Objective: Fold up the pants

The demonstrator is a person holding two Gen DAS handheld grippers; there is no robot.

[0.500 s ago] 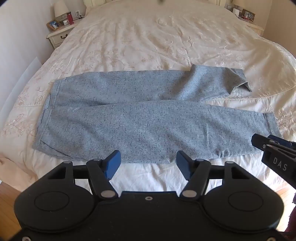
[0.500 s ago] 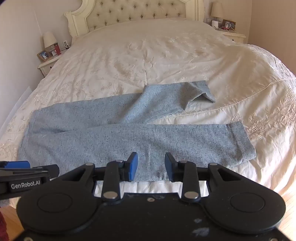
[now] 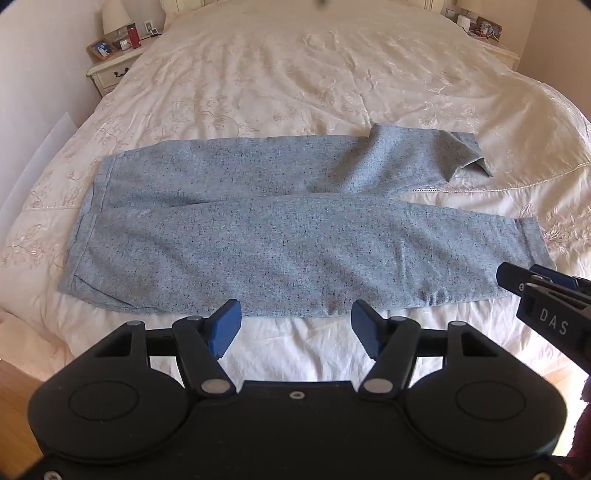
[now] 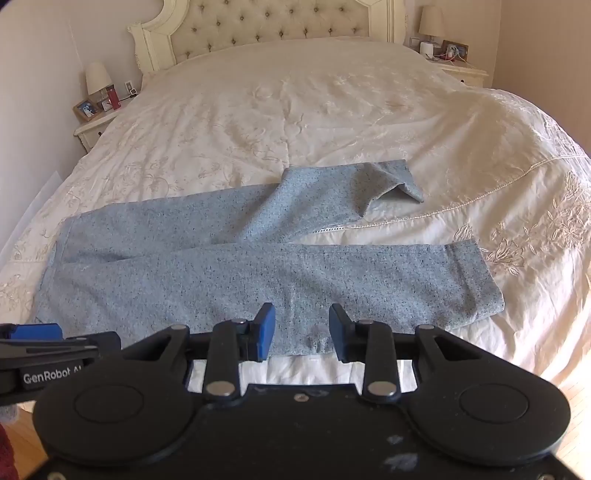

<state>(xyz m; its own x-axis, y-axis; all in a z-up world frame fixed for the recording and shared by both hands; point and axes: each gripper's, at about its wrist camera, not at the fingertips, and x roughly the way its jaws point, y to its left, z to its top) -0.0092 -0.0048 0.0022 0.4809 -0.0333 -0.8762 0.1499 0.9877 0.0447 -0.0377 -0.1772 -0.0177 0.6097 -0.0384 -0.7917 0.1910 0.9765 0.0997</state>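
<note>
Lying flat across the near part of the bed (image 3: 332, 74), the grey-blue speckled pants (image 3: 280, 243) stretch sideways, with the waistband to the left and both leg ends to the right. The nearer leg runs straight along the bed's front edge and ends in a hemmed cuff at the right; the farther leg angles away from it, and its end is turned over on itself, so a small flap of cloth shows at the far right. A narrow wedge of cream, embroidered bedspread (image 4: 295, 110) shows between the two legs toward their ends. The left claw (image 3: 295, 326) hovers just in front of the pants' near edge, over the white sheet (image 3: 295, 354) at the bed's front; its blue-padded fingers (image 3: 225, 328) are spread wide apart and grasp nothing. The right claw (image 4: 301, 332) sits close to the near hem of the same leg, also released, its pads parted with cloth visible in the gap between them but not pinched. In the left wrist view the right claw's side juts in from the right edge, near the cuff of the nearer leg; in the right wrist view the left claw shows at the lower left edge, beside the waistband end. A tufted headboard (image 4: 273, 26) stands at the far end of the bed, and a nightstand (image 4: 94, 127) with a lamp (image 4: 98, 77) sits at the far left, another at the far right.
</note>
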